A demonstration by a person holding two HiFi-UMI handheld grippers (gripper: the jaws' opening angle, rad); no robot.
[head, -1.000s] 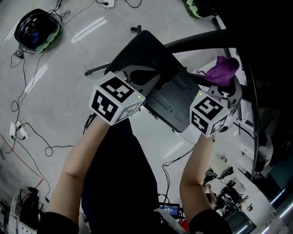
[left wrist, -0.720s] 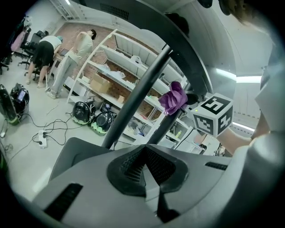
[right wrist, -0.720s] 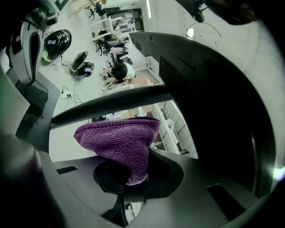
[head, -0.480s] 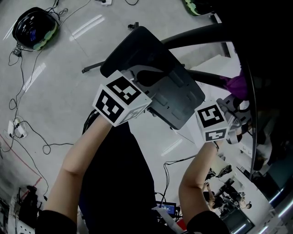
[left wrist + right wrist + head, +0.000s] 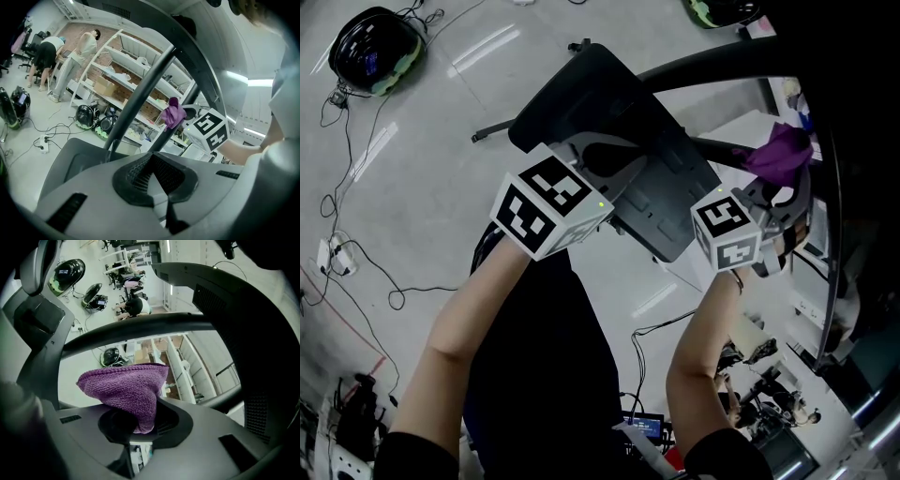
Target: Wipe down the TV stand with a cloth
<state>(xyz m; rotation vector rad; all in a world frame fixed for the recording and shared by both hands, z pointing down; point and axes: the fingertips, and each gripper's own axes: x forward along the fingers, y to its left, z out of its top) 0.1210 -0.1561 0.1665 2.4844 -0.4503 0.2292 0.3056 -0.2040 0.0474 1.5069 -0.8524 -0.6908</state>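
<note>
Cloth (image 5: 126,387) lifted higher, pinched in right claw (image 5: 138,426)

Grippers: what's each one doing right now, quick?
Left gripper: shut, nothing between the jaws.
Right gripper: shut on the purple cloth.

Pale glossy floor (image 5: 422,159). Black dome-shaped helmet with green trim (image 5: 373,49) lies on it, far left. Thin black cables (image 5: 356,267) snake across the floor near a small white power strip (image 5: 325,255). Left gripper view: white metal shelving rack (image 5: 136,56) against a red brick wall (image 5: 93,40), brown cardboard box (image 5: 104,86) on a lower shelf. Two people (image 5: 77,56) stand at the rack's left end, one bent over.
</note>
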